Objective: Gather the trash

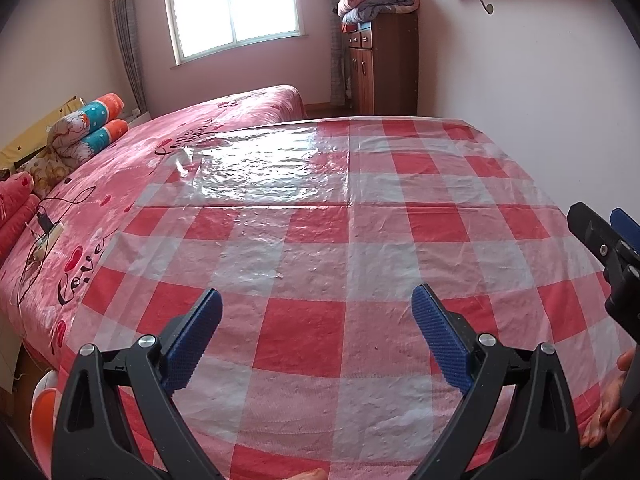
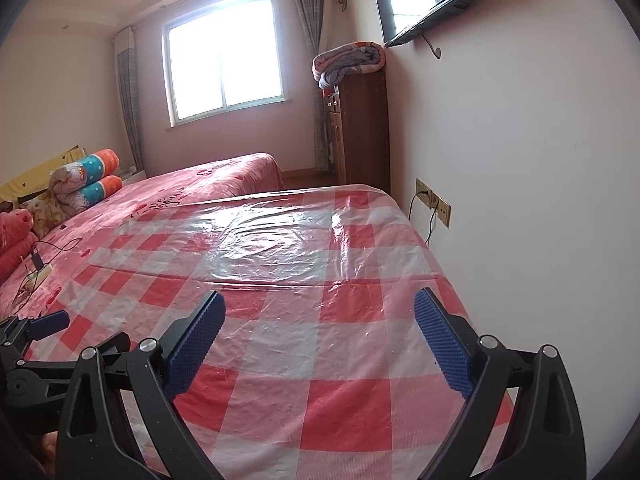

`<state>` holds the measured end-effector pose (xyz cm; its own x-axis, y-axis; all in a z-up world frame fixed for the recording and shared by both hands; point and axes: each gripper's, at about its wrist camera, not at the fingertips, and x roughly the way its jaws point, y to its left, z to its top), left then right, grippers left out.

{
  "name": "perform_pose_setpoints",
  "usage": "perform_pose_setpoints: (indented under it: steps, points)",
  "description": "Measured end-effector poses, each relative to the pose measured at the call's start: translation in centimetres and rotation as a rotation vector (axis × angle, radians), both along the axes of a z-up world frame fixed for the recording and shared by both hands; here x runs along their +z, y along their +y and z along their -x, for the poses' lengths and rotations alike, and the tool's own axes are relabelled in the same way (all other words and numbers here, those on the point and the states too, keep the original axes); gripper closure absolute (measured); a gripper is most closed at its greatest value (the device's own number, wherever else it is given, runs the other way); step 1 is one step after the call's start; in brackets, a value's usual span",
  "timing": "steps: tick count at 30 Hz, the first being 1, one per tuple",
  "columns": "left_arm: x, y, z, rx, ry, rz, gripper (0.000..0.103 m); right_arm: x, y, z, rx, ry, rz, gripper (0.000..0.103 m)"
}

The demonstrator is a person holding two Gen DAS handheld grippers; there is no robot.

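Note:
A red-and-white checked plastic sheet (image 1: pixel 360 216) covers the near part of a bed; it also fills the right wrist view (image 2: pixel 320 280). No loose trash shows on it. My left gripper (image 1: pixel 316 300) hovers open above the sheet's near edge, nothing between its blue pads. My right gripper (image 2: pixel 320 304) is open too, above the sheet near the wall. The right gripper (image 1: pixel 604 232) shows at the right edge of the left wrist view; the left gripper (image 2: pixel 44 328) shows at the lower left of the right wrist view.
Pink bedspread (image 1: pixel 120 184) with rolled quilts and pillows (image 1: pixel 88 124) at the left. A power strip with cables (image 1: pixel 44 236) lies on the bed. Wooden cabinet (image 1: pixel 380 68) with a folded blanket stands by the wall. Wall socket (image 2: pixel 434 202) and mounted TV (image 2: pixel 416 0) at the right.

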<state>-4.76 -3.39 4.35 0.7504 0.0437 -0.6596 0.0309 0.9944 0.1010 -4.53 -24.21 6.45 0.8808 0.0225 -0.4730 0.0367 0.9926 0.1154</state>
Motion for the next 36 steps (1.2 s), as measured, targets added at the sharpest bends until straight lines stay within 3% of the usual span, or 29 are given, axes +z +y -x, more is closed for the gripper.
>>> perform_pose_setpoints:
  steps: [36]
  points:
    - [-0.1,-0.7,-1.1,-0.008,-0.017,0.019,0.004,-0.1,0.3,-0.3,-0.002,0.011,0.004,0.007]
